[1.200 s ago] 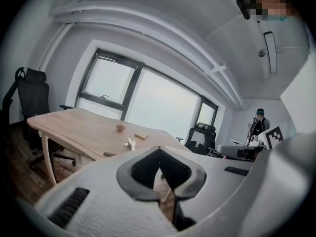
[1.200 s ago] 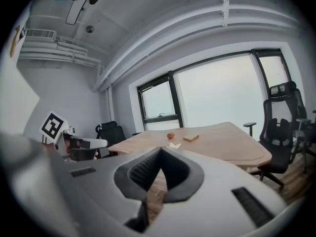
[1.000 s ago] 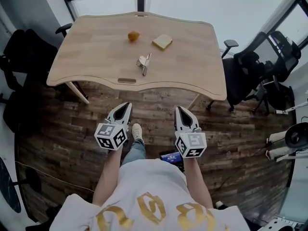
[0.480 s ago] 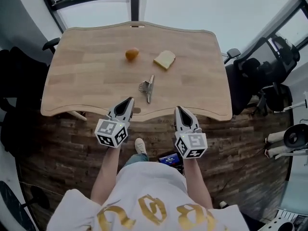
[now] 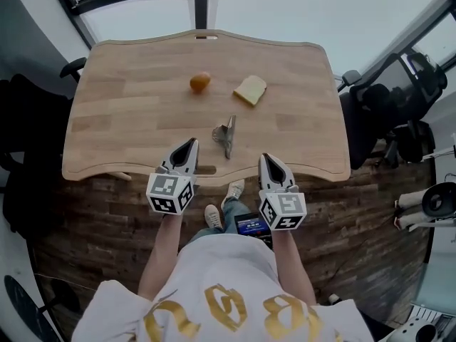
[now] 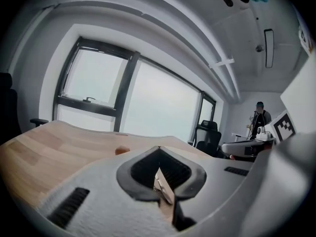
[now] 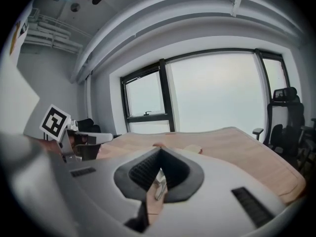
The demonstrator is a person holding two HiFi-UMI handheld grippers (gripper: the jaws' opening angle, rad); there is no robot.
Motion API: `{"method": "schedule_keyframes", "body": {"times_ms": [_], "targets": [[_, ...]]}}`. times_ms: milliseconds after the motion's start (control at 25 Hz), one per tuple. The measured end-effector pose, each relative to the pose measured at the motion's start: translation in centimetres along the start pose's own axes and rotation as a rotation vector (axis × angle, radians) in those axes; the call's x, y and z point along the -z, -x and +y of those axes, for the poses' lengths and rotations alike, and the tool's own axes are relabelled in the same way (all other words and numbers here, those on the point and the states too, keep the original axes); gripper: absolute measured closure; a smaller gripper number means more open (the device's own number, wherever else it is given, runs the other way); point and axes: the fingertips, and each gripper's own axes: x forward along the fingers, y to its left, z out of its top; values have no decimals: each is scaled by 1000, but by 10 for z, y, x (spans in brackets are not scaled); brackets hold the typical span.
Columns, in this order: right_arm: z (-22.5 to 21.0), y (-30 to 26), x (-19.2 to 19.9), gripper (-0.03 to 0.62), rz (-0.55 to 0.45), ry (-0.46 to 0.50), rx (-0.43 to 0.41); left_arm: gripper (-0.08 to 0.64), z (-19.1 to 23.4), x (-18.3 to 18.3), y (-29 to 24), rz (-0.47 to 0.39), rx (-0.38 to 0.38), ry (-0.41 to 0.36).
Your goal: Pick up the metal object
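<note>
Nearest, both forearms reach forward from the white shirt (image 5: 214, 291), roughly parallel and held level, with the marker cubes toward the body and the tips aimed at the counter (image 5: 121, 120). The left tool (image 5: 189, 144) has its tip over the counter's near edge. The right tool (image 5: 266, 159) sits just short of that edge, above the floor. Both tools are fully closed, the pads meet at the tip and there is nothing between them. In each gripper view the metal object shows only through the gap behind the pads, out on the wood. The metal object (image 5: 226, 132) lies flat on the counter near the front edge, between the two tools and a little ahead of them, touching nothing. It looks like a clip: a folded, wider part on its left and a long thin strip pointing back toward the person. My guess is that it is light, stiff and slick, low to the wood, so it is likely to skid or pivot if it is nudged on one side. The best hold is probably across the raised folded part, where there is height to pinch. The thin strip gives little to grab, and either tool has to open first. Farther back are a small orange fruit (image 5: 200, 82) and a pale bread-like wedge (image 5: 251, 90), well apart from the clip. Beyond them is the window (image 5: 285, 6), and black office chairs (image 5: 385, 105) stand off to the right.
</note>
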Motion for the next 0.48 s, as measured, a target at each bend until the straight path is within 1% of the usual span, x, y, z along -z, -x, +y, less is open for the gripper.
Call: {"method": "schedule_keyframes", "body": {"times_ms": [120, 320, 480], "targets": [[6, -13, -6, 581, -12, 13, -25, 540, 6, -3, -5, -7, -8, 5], [20, -28, -15, 581, -43, 20, -107, 540, 5, -6, -15, 3, 2, 9], [19, -37, -16, 581, -32, 15, -103, 540, 4, -12, -19, 1, 3, -20]]}}
